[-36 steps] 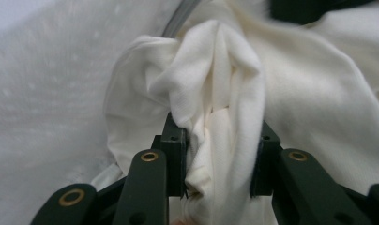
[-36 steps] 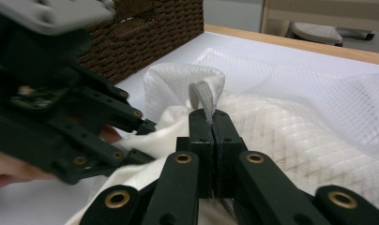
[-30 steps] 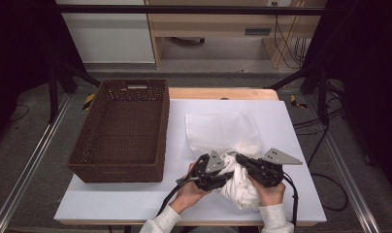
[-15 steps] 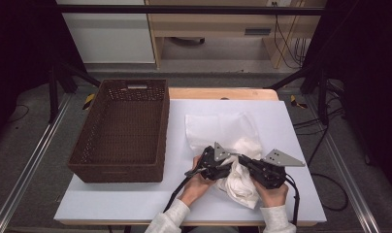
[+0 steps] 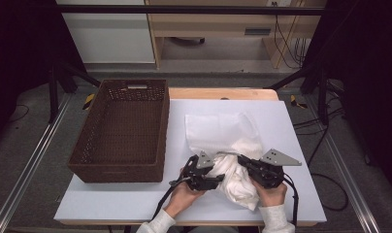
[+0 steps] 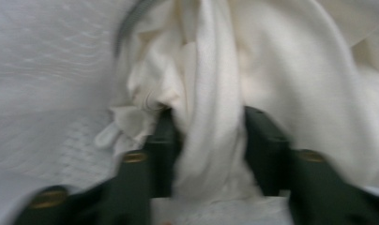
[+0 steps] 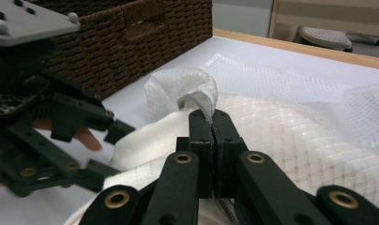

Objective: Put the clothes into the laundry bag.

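While the right tool [image 7: 211, 123] pinched the white mesh laundry bag's [image 5: 218, 128] rim, the left tool [image 6: 211, 136] clenched the cream quilted cloth [image 6: 281, 65] beside its mouth.

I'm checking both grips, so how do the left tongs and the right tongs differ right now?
The left tongs stand apart with a thick fold of the white cloth between them; the right tongs are pressed together on the mesh bag's edge. The left tongs have just been closing. Both are black and work at the same bundle.
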